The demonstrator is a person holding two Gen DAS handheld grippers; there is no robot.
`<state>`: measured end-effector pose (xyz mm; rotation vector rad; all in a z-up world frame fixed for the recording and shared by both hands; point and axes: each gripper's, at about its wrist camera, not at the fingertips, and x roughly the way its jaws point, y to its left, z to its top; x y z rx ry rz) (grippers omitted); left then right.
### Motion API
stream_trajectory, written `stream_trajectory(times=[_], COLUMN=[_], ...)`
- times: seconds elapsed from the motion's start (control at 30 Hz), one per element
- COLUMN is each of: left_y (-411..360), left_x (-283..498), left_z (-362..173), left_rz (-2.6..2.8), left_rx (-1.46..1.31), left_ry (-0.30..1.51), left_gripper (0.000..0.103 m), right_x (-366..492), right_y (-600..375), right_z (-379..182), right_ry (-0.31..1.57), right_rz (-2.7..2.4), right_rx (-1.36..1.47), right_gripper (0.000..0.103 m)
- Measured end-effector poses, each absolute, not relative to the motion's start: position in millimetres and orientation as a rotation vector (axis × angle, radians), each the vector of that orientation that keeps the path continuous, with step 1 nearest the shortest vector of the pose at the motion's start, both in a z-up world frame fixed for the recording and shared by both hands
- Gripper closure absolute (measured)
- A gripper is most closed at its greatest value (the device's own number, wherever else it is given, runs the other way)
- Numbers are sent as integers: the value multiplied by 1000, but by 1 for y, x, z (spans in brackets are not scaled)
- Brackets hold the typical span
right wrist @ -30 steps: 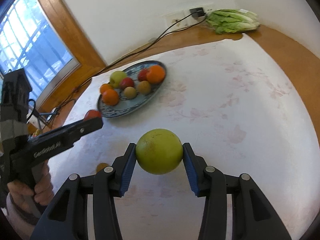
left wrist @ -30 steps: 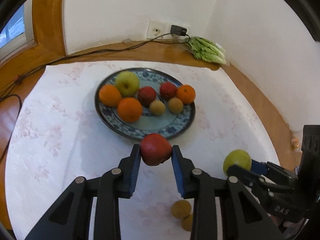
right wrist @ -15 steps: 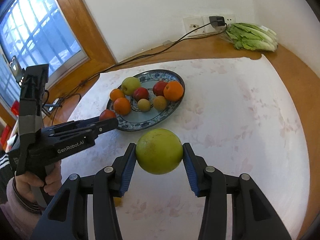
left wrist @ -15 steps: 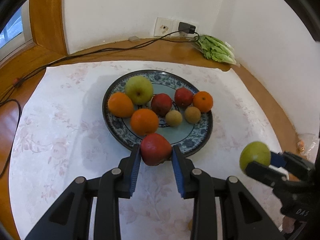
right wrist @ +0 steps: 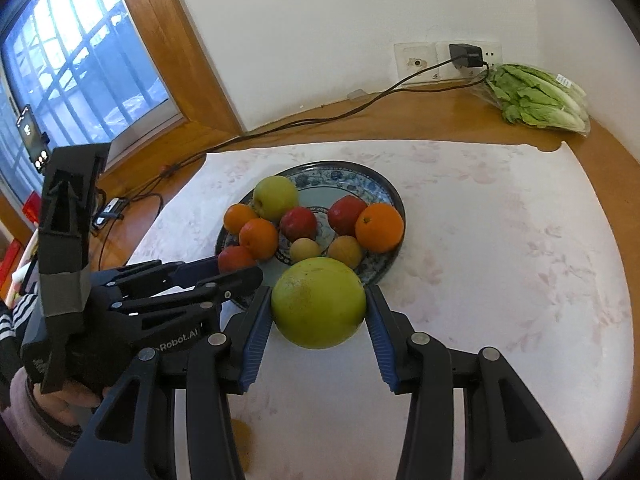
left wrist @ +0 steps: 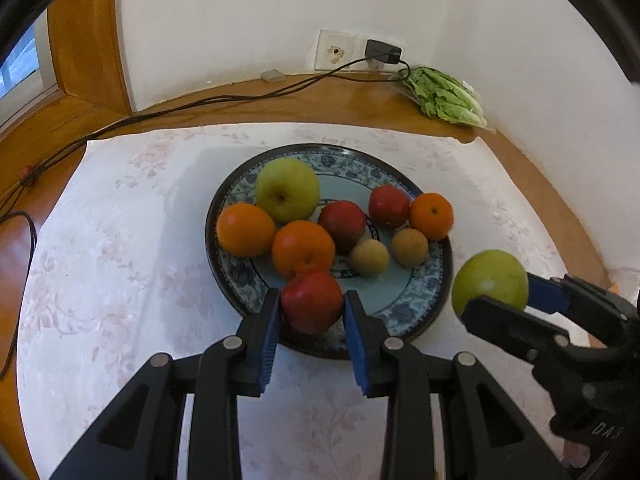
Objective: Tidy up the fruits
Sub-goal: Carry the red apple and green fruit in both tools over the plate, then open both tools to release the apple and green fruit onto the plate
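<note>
Both grippers have closed in on the plate [left wrist: 436,296] over the last second. Left gripper [left wrist: 312,304] clamps the red apple [left wrist: 311,300] over the plate's near rim, frame centre; right gripper [right wrist: 318,304] clamps the green fruit [right wrist: 318,302] at the near rim. Release looks imminent.

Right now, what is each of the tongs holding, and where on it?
The left tongs grip a red apple by its two sides, over the plate's near rim. The right tongs grip a green fruit by its sides.
</note>
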<state>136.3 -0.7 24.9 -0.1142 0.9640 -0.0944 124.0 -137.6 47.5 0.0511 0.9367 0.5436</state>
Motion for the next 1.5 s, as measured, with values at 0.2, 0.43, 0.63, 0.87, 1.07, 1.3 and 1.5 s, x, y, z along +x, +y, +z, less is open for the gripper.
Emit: stream_trajectory(times=[0.2, 0.43, 0.63, 0.87, 1.07, 1.3, 1.5], left_y=[1, 1, 3, 4, 5, 6, 9], left_x=[146, 148, 153, 155, 157, 152, 142], left_z=[20, 18, 18, 17, 16, 17, 24], left_rz=[-87, -85, -81, -85, -85, -105, -112], left_rx=[-101, -85, -91, -88, -86, -110, -126], left_ry=[959, 948, 945, 939, 936, 941, 939], left_gripper=[71, 71, 71, 71, 71, 69, 57], right_x=[131, 142, 151, 161, 164, 164, 157], right_y=[-130, -123, -118, -114, -114, -120, -128], right_z=[39, 32, 25, 19, 17, 20, 29], right_ry=[933, 909, 901, 900, 895, 911, 896], right_rz=[537, 525, 532, 537, 541, 539, 555], right_rx=[17, -32, -57, -47, -26, 46, 104], right_gripper=[56, 56, 56, 56, 56, 54, 50])
